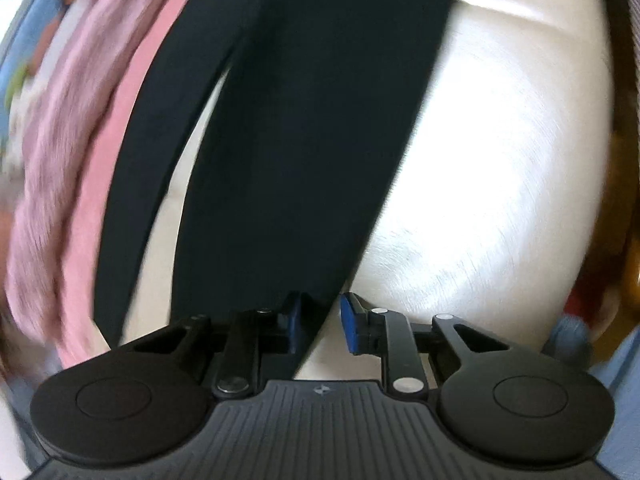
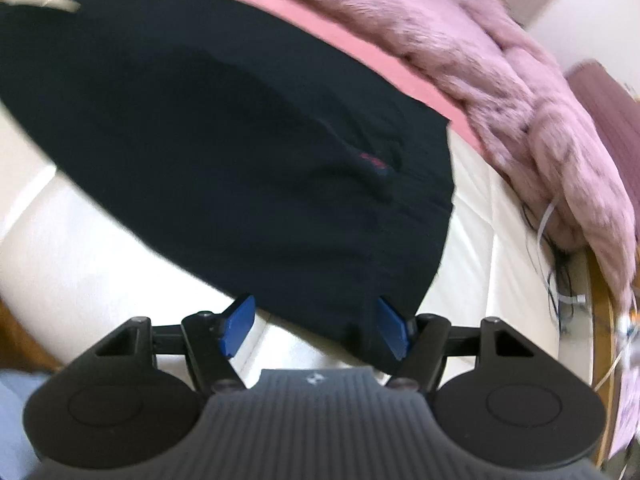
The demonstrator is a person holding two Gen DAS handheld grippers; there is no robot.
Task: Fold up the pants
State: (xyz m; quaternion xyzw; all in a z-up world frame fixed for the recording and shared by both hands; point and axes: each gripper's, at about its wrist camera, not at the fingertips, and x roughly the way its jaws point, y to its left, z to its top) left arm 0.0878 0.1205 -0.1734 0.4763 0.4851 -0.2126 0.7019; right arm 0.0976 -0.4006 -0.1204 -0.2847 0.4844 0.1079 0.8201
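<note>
Blue pads (image 1: pixel 354 324) of left gripper (image 1: pixel 320 322) sit fairly close together, a narrow gap between them. The hem end of one pant leg runs into that gap against the left pad; the right pad shows clear cream surface beside it, so no pinch on the cloth is visible yet. Likely lined up on the leg end because that is the corner to lift for the fold.

Right gripper (image 2: pixel 316 328): pads (image 2: pixel 238 328) spread wide, straddling the near edge of the pants (image 2: pixel 224 152) at the waist end. Right pad overlaps dark fabric, left pad hangs over bare sofa (image 2: pixel 72 248). Nothing squeezed. Wide stance probably meant to take in the thick waistband edge.

Pants are black, lying flat on the cream sofa seat. In the left view the two legs run away from the gripper, split by a sliver of cream, wider leg on the right. In the right view the waist shows gathers and a small red mark, with the near corner under the gripper.

Pink blanket (image 2: pixel 500 80) is bunched along the far edge of the pants, touching or overlapping it; could snag when cloth is lifted. Cables (image 2: pixel 556 248) lie at the far right by the sofa edge.

Judgement: fold not started, both ends being addressed for a grab.
</note>
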